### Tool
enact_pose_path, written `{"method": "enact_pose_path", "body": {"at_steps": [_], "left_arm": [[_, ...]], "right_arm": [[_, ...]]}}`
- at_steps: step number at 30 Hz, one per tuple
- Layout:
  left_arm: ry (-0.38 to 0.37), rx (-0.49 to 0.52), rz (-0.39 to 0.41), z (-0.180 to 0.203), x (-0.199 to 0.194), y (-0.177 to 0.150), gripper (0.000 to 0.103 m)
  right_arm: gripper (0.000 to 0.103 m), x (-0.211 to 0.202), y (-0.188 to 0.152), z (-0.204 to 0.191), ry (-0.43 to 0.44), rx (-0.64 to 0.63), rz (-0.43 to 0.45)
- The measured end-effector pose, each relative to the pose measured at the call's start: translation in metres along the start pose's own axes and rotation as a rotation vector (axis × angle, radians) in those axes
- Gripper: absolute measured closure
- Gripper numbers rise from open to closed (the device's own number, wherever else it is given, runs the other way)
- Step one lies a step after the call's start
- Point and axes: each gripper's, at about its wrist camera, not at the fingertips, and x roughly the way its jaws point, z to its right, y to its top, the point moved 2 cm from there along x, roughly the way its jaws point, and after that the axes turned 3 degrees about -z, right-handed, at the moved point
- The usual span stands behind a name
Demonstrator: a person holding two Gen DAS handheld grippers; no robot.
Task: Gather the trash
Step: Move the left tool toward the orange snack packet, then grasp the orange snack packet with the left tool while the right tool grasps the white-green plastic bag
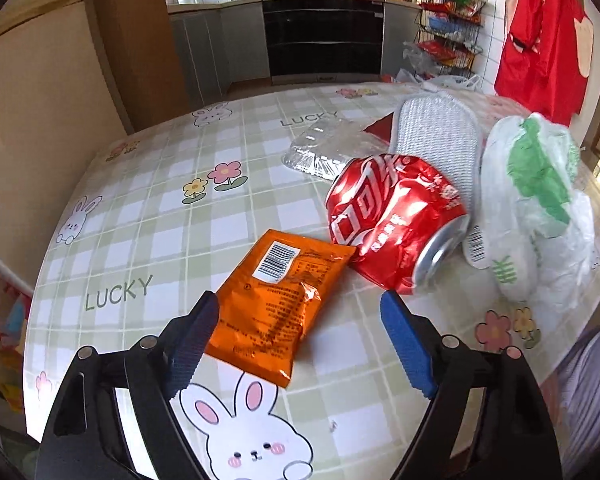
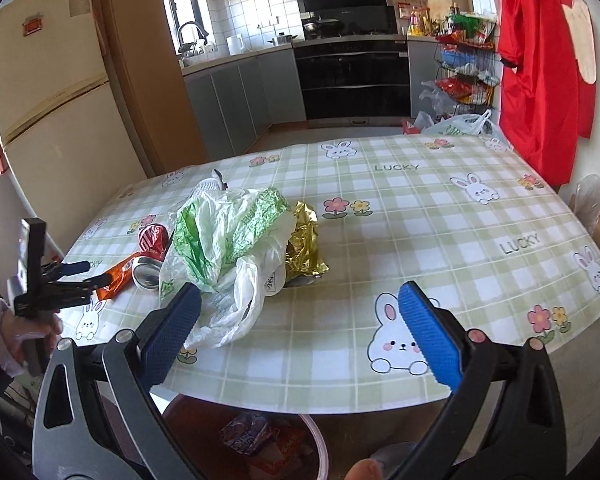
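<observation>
An orange snack packet [image 1: 276,304] lies flat on the checked tablecloth [image 1: 148,208], between the fingers of my open left gripper [image 1: 300,304]. The left pad is at the packet's edge and the right pad stands well clear of it. Just beyond it lies a crushed red cola can [image 1: 396,220] on its side, next to a white and green plastic bag [image 1: 536,200]. In the right wrist view my right gripper [image 2: 298,292] hangs open and empty over the table's near edge, by the plastic bag [image 2: 228,240]. The left gripper [image 2: 80,274] also shows there, over the packet [image 2: 118,276].
A clear foil tray [image 1: 320,152] and a silvery woven pad [image 1: 436,132] lie behind the can. A crumpled gold wrapper [image 2: 306,244] sits beside the bag. Under the table's near edge stands a reddish bin [image 2: 320,444] holding wrappers. A gloved hand [image 2: 20,328] holds the left gripper.
</observation>
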Motion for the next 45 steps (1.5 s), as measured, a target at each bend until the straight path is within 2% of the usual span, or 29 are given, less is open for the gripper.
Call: {"method": "enact_pose_path", "body": {"at_steps": [5,7,9,11,14,19,23,27,29,33,34,35,37,38,41,45], "left_arm": [[0.042,0.072,-0.066,0.001,0.033,0.004,0.027],[0.045,0.066,-0.091,-0.002,0.041,0.003,0.03],[0.01,0.036,-0.082,-0.007,0.041,0.003,0.039],[-0.008,-0.001,-0.086,-0.012,0.04,0.003,0.072],[-0.005,-0.031,-0.061,-0.017,0.034,0.002,0.086],[-0.048,-0.167,0.004,-0.037,0.01,-0.003,0.089],[-0.1,-0.335,0.122,-0.054,-0.03,-0.017,0.089],[-0.158,-0.468,0.2,-0.058,-0.063,-0.034,0.089],[-0.196,-0.505,0.221,-0.055,-0.081,-0.042,0.089],[-0.207,-0.494,0.248,-0.046,-0.106,-0.054,0.089],[-0.217,-0.495,0.25,-0.045,-0.111,-0.056,0.089],[-0.226,-0.497,0.25,-0.044,-0.113,-0.058,0.089],[-0.252,-0.495,0.247,-0.04,-0.117,-0.062,0.089],[-0.255,-0.491,0.248,-0.038,-0.117,-0.063,0.089],[-0.268,-0.473,0.249,-0.029,-0.123,-0.066,0.089],[-0.287,-0.434,0.26,-0.016,-0.132,-0.061,0.089]], "right_arm": [[0.006,0.024,0.005,-0.001,0.027,0.005,-0.034],[0.006,0.03,0.005,-0.005,0.016,-0.019,-0.048],[0.006,0.036,0.005,-0.01,0.018,-0.05,-0.061],[0.006,0.044,0.003,-0.015,0.04,-0.071,-0.086],[0.006,0.053,0.002,-0.019,0.062,-0.061,-0.104],[0.006,0.063,0.01,-0.032,0.08,-0.089,-0.085],[0.006,0.074,0.021,-0.046,0.107,-0.107,-0.05],[0.006,0.095,0.038,-0.056,0.07,-0.103,-0.018],[0.006,0.107,0.043,-0.059,0.035,-0.115,-0.021],[0.006,0.136,0.046,-0.064,0.001,-0.124,-0.084],[0.009,0.141,0.046,-0.065,-0.01,-0.139,-0.093],[0.022,0.144,0.045,-0.066,-0.016,-0.153,-0.103],[0.036,0.142,0.045,-0.067,-0.025,-0.161,-0.114],[0.046,0.138,0.046,-0.066,-0.009,-0.149,-0.106],[0.062,0.122,0.047,-0.066,0.027,-0.133,-0.088],[0.07,0.091,0.048,-0.068,0.044,-0.143,-0.035]]}}
